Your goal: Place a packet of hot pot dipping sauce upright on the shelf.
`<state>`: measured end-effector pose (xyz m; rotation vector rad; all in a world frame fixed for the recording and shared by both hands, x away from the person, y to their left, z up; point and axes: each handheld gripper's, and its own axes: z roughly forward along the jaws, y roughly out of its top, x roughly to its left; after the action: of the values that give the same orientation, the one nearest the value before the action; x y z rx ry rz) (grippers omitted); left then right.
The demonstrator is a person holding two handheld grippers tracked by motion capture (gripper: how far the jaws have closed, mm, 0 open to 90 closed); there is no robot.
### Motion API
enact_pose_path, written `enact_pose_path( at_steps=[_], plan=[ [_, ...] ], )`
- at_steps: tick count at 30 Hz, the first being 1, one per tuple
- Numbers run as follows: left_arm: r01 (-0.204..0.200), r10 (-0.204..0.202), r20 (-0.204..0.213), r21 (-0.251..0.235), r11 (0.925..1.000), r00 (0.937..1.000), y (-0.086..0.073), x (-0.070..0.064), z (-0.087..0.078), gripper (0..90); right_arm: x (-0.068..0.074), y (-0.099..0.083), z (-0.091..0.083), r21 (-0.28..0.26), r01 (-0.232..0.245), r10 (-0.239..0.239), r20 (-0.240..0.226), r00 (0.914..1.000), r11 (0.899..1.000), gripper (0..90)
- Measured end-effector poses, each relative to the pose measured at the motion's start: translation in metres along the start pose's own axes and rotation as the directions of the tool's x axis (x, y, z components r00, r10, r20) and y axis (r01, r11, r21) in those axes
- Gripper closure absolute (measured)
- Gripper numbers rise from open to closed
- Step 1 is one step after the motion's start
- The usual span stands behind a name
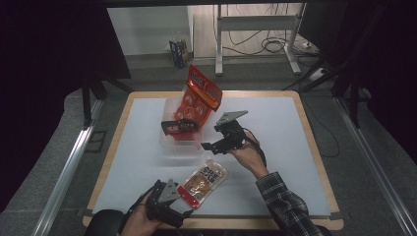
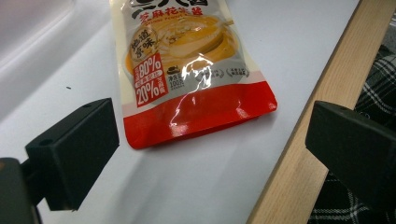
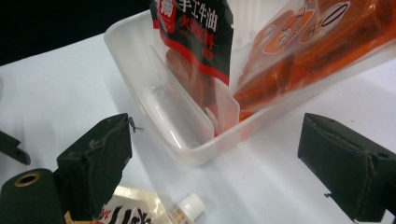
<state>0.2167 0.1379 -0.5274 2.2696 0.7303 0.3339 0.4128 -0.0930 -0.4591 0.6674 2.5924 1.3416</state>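
A clear plastic bin (image 1: 181, 143) stands mid-table. Inside it an orange-red packet (image 1: 199, 96) leans upright, with a black-and-red packet (image 1: 179, 127) in front of it. My right gripper (image 1: 210, 138) is open just beside the bin's front right corner, holding nothing. Its own view shows the bin (image 3: 187, 140), the black packet (image 3: 194, 32) and the orange packet (image 3: 303, 46) behind a divider. A spouted sauce pouch (image 1: 202, 181) lies flat near the front edge. My left gripper (image 1: 177, 200) is open at the pouch's red bottom end (image 2: 196, 116), not touching it.
The white mat (image 1: 275, 147) covers a wooden table whose front edge (image 2: 299, 154) runs beside my left gripper. The pouch's white cap (image 3: 189, 207) points toward the bin. A plaid sleeve (image 1: 285, 201) crosses the front right. Desk legs and cables lie beyond the table.
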Motion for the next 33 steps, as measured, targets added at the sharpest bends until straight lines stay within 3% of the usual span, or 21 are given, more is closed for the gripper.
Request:
enact_pose_path(
  at_steps=[9, 20, 33],
  plan=[
    [0.022, -0.022, 0.031, -0.009, 0.9997, 0.9993, 0.0, 0.004, -0.004, 2.8, 0.004, -0.012, -0.01, 0.001, -0.021, 0.021, 0.007, 0.9998, 1.0, 7.5],
    [0.047, -0.046, 0.037, -0.03, 0.9984, 0.9983, -0.001, 0.014, -0.008, 11.6, 0.01, -0.029, -0.019, 0.021, -0.039, 0.04, -0.012, 0.9991, 0.999, 4.4],
    [0.033, -0.027, 0.069, -0.088, 0.9956, 0.9972, 0.003, 0.019, -0.004, 37.1, 0.02, -0.051, -0.035, 0.061, -0.061, 0.062, -0.02, 0.9979, 0.996, 1.6]
  ],
)
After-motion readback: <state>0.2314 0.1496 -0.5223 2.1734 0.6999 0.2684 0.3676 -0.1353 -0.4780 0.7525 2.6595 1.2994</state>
